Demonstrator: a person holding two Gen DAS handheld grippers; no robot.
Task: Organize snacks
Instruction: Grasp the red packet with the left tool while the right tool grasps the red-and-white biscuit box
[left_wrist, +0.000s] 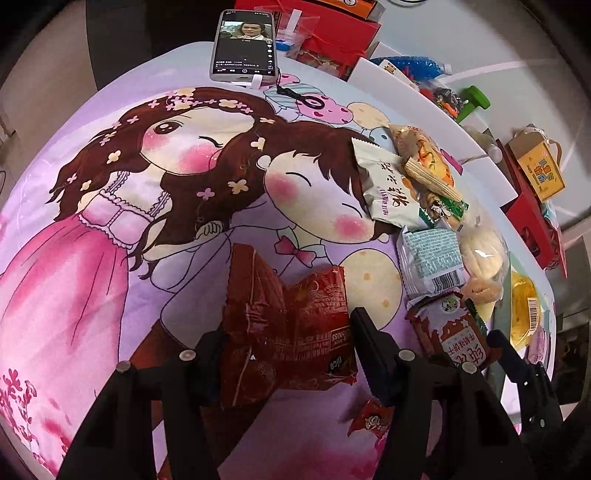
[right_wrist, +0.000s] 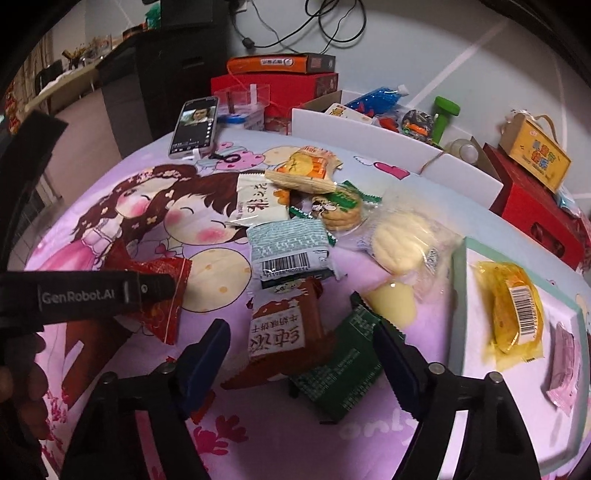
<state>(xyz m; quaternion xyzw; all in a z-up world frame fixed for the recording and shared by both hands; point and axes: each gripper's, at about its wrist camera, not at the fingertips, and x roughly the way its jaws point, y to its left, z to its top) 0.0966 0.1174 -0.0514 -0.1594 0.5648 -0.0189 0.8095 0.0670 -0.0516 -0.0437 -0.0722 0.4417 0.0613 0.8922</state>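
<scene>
The left gripper (left_wrist: 288, 343) is clamped on a crumpled red snack packet (left_wrist: 284, 332), held just above the cartoon-print cloth (left_wrist: 110, 258). The right gripper (right_wrist: 301, 354) stands spread wide, its fingers either side of a brown biscuit packet (right_wrist: 284, 325) and a dark green packet (right_wrist: 340, 373), touching neither that can be seen. To its right, a white tray (right_wrist: 465, 314) holds a yellow packet (right_wrist: 513, 310) and a pink one (right_wrist: 563, 365). Farther off lies a loose heap of snacks, among them a barcoded grey-green packet (right_wrist: 288, 247). Beyond, a lit phone (right_wrist: 194, 127) rests on the cloth's far edge.
</scene>
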